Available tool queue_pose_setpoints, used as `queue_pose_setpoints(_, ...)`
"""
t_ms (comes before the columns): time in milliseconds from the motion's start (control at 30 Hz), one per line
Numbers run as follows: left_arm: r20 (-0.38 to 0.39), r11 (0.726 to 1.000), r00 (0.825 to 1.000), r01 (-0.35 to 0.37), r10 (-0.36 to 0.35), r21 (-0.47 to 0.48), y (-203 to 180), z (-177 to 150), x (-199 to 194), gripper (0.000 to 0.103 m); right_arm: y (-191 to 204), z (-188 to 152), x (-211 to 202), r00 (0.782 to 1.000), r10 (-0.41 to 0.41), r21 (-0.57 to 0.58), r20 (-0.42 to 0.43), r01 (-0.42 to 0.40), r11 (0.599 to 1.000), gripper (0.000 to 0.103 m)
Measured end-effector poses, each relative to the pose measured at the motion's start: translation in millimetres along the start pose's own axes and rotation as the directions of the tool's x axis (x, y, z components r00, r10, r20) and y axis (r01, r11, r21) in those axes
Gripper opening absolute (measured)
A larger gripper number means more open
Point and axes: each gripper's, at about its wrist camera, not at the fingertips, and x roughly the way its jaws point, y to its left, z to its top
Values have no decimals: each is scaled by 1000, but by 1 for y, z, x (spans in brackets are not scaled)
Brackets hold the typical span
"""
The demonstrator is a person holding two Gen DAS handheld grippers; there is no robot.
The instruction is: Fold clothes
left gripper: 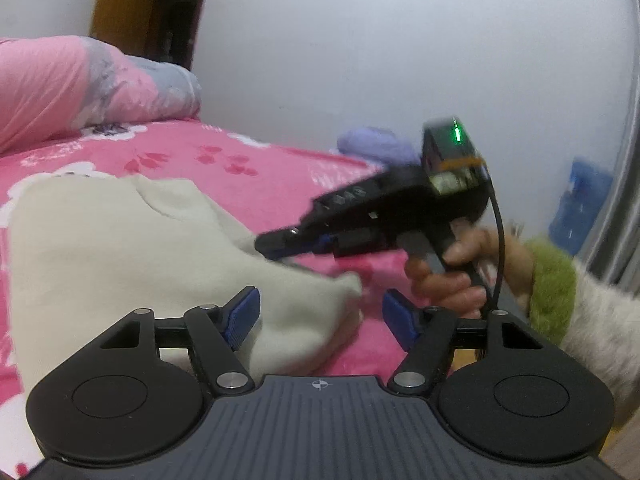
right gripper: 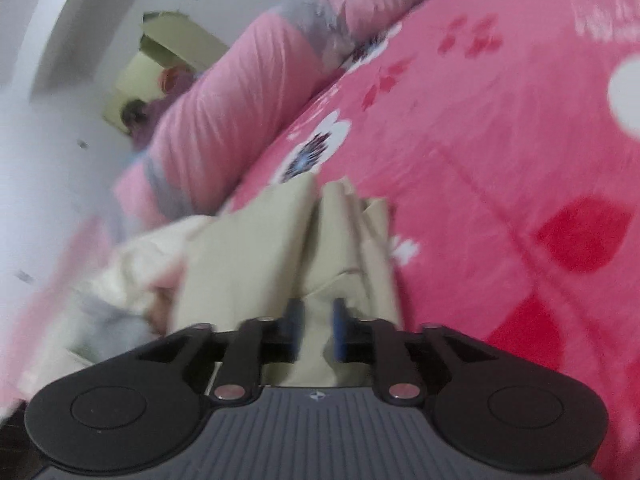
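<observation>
Spread over the left part of the pink floral bed cover [left gripper: 280,168], reaching toward its near edge: a cream garment [left gripper: 120,248], long axis running from far left to near right, tapering to a blunt end that points right. At the far left edge of the bed, a rolled pink and grey quilt [left gripper: 80,84]. Over the garment's near edge, the left gripper [left gripper: 320,316], jaws spread wide, blue pads [left gripper: 242,316] clear of the cloth, the tapered end lying in the gap between them without contact. Further right, above the garment's right flank, the right gripper [left gripper: 276,244], seen side-on, blurred, nose angled down and left toward the fabric, held by a hand [left gripper: 452,276] in a green cuff [left gripper: 554,288] and pale fuzzy sleeve [left gripper: 600,328]. In the right wrist view, right gripper [right gripper: 316,330] jaws narrowly apart, a beige fold of the garment [right gripper: 280,240] standing between the pads [right gripper: 339,330]; whether those pads press it, cannot tell, given the blur. There, creases running straight away from the gripper toward the quilt [right gripper: 240,100].
</observation>
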Motion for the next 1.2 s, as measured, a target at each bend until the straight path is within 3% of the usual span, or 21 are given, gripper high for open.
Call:
queue_pose_setpoints(133,15,997,998,-69,69,25,11,6,-3,68,-3,-3,4,993,101,46,-57,-98,994,35)
queue_pose_setpoints(300,-93,995,993,-76,71,-60,36,-1,14,66,-5,7,20,982,144,104,-123,-132,986,52)
queue_pose_setpoints(433,-149,992,984,-107,96,-69,43,-5,24,62,-15,26,40,976,166,207,-144,-134,969,54)
queue_pose_setpoints(600,-163,993,982,-103,93,-58,46,-4,24,62,-13,29,59,955,210,201,-210,-168,965,58)
queue_pose_setpoints(667,-169,994,982,-97,86,-58,47,-5,24,62,-14,29,57,946,255,206,-202,-214,955,43)
queue_pose_setpoints(733,-173,994,982,-92,81,-59,48,-6,22,63,-15,29,56,934,300,210,-194,-259,943,21)
queue_pose_setpoints(933,-187,995,979,-89,78,-49,49,-8,24,63,-4,27,34,909,411,149,-65,-398,905,0)
queue_pose_setpoints(967,-188,995,979,-88,78,-49,49,-9,25,63,-4,28,29,885,465,146,-33,-456,878,0)
queue_pose_setpoints(1033,-189,995,979,-88,77,-50,49,-9,25,63,2,31,19,885,465,98,-3,-462,881,0)
queue_pose_setpoints(1200,-180,995,981,-82,71,-53,51,-8,26,63,0,27,16,927,367,63,-75,-363,930,4)
